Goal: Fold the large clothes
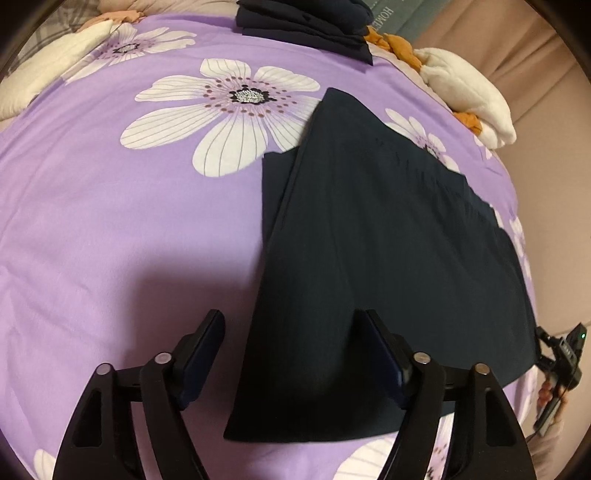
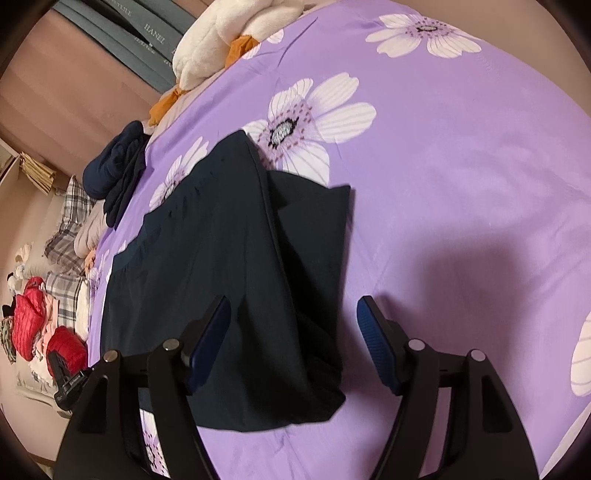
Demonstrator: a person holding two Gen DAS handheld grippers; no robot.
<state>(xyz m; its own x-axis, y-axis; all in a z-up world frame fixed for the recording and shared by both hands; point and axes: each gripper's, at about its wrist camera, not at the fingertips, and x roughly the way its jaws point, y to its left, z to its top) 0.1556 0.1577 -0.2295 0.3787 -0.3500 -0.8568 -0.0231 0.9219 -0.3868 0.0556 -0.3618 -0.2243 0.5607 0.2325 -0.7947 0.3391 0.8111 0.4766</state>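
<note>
Left gripper (image 1: pixel 291 354): I read it as spread wide, nothing pinched; its right finger (image 1: pixel 384 354) overlaps the near end of the dark garment (image 1: pixel 369 258), its left finger over bare bedspread; whether the pads touch the cloth I cannot tell
Right gripper (image 2: pixel 293 341): also spread, gripping nothing; the garment's (image 2: pixel 229 277) near corner lies in the gap between the fingers, left finger (image 2: pixel 210 343) over the cloth, right finger over the bedspread
Garment: dark navy, lying flat and folded lengthwise on the purple flowered bedspread (image 1: pixel 110 221), a lower layer sticking out along one long edge
Far edge of bed: a second pile of dark clothes (image 1: pixel 306 26), beside a white plush toy (image 1: pixel 469 92) with orange parts
Left wrist view, right border: a hand (image 1: pixel 550 395) holding the other gripper's handle
Off the bed: red clothing (image 2: pixel 29 325) and plaid fabric (image 2: pixel 70 236)
</note>
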